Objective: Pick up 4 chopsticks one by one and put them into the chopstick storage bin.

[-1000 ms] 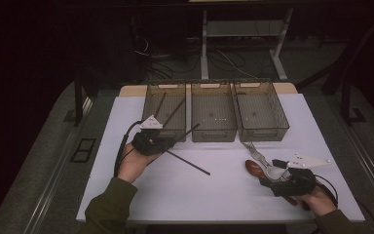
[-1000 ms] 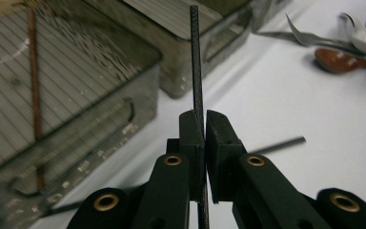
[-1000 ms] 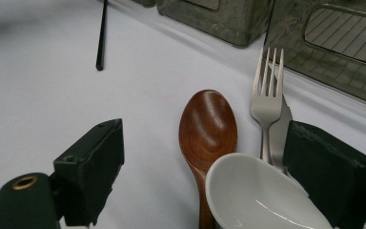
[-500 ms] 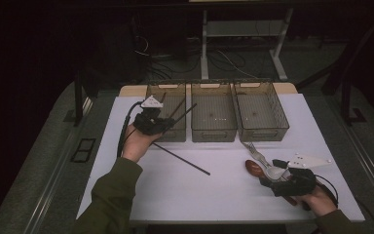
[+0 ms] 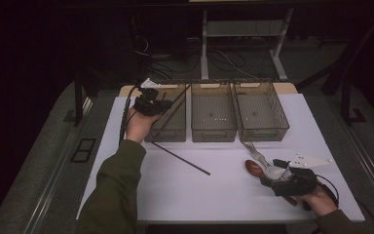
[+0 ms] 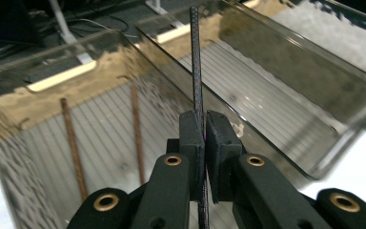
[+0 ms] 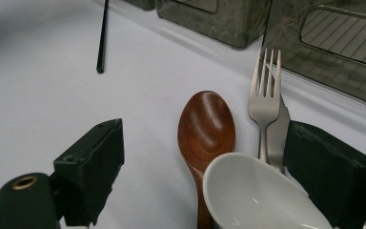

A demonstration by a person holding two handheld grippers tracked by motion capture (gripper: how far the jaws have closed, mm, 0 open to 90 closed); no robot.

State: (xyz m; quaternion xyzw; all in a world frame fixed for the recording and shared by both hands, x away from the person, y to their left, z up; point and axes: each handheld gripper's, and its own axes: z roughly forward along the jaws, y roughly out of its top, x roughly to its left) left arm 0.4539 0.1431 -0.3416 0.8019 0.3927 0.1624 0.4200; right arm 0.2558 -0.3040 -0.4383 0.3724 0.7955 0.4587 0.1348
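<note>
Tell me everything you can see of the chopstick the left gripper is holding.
The black chopstick is a thin, straight, dark rod with a finely textured surface. The left gripper is shut on it, pinching it between both pads. It runs on past the jaws, over the left bin, a clear tray where two brown sticks already lie. Its material is unclear.

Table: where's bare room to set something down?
Free: the white table near its front edge, between the loose black chopstick and the right gripper. Crowded: the wooden spoon, fork and white spoon cluster at that gripper.
</note>
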